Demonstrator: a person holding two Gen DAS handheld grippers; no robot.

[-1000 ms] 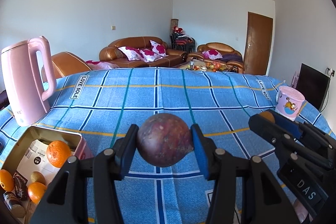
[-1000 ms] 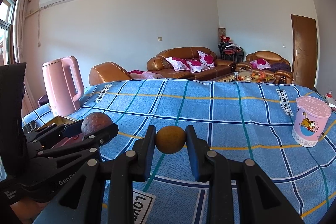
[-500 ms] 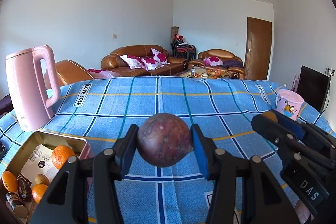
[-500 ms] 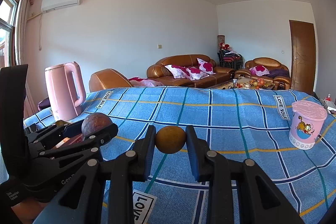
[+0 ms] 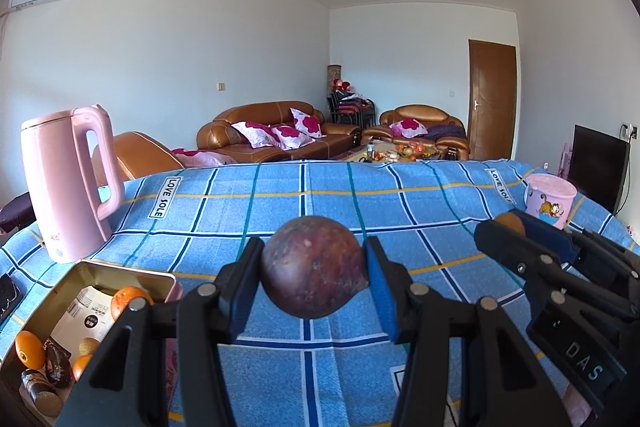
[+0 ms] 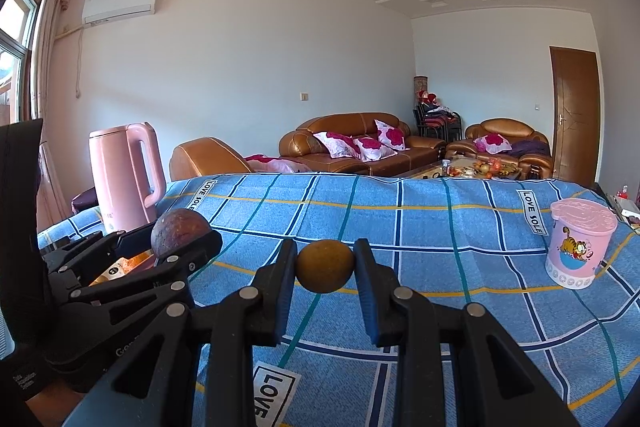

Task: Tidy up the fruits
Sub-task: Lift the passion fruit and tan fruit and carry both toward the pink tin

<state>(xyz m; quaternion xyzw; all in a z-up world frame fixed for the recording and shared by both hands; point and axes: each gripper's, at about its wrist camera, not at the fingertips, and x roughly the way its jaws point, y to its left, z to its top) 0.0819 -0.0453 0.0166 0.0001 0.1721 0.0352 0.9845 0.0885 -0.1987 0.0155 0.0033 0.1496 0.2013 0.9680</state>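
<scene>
My left gripper (image 5: 314, 269) is shut on a dark purple passion fruit (image 5: 314, 267) and holds it above the blue checked tablecloth (image 5: 360, 195). It also shows in the right wrist view (image 6: 182, 233). My right gripper (image 6: 325, 267) is shut on a small brown-yellow round fruit (image 6: 325, 266), also above the cloth. It shows at the right of the left wrist view (image 5: 512, 227). A pink tin box (image 5: 132, 273) at the lower left holds oranges (image 5: 126, 301), small fruits and packets.
A pink kettle (image 5: 66, 179) stands at the table's left, behind the tin. A pink lidded cup (image 6: 578, 243) stands at the right. Sofas (image 6: 352, 143) and a door (image 6: 574, 115) lie beyond the table's far edge.
Both views have tilted upward a little; the table and tin sit lower in frame. Both fruits stay gripped.
</scene>
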